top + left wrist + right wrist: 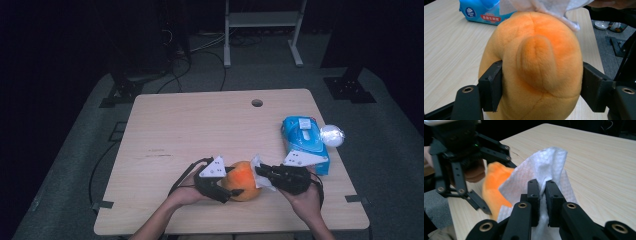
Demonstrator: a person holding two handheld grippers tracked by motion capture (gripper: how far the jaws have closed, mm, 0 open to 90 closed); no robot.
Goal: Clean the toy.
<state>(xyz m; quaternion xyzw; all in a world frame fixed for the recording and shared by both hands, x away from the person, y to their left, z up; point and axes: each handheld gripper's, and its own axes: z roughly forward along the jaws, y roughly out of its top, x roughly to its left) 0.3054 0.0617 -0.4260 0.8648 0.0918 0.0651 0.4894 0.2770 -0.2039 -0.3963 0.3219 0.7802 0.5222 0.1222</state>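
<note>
orange plush toy (243, 180) sits near the table's (200, 125) front edge, squeezed between my left gripper's (220, 187) jaws, while my right gripper's (262, 172) jaws pinch a white tissue (260, 172) against it.

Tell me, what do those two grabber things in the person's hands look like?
Both are black. The left gripper and the right gripper each have two blocky jaws on thin jointed bars with brass-coloured rivets, a pale three-cornered plate dotted with small holes on top, and a black cable looping from the back. The forearms are bare, no sleeves.
</note>
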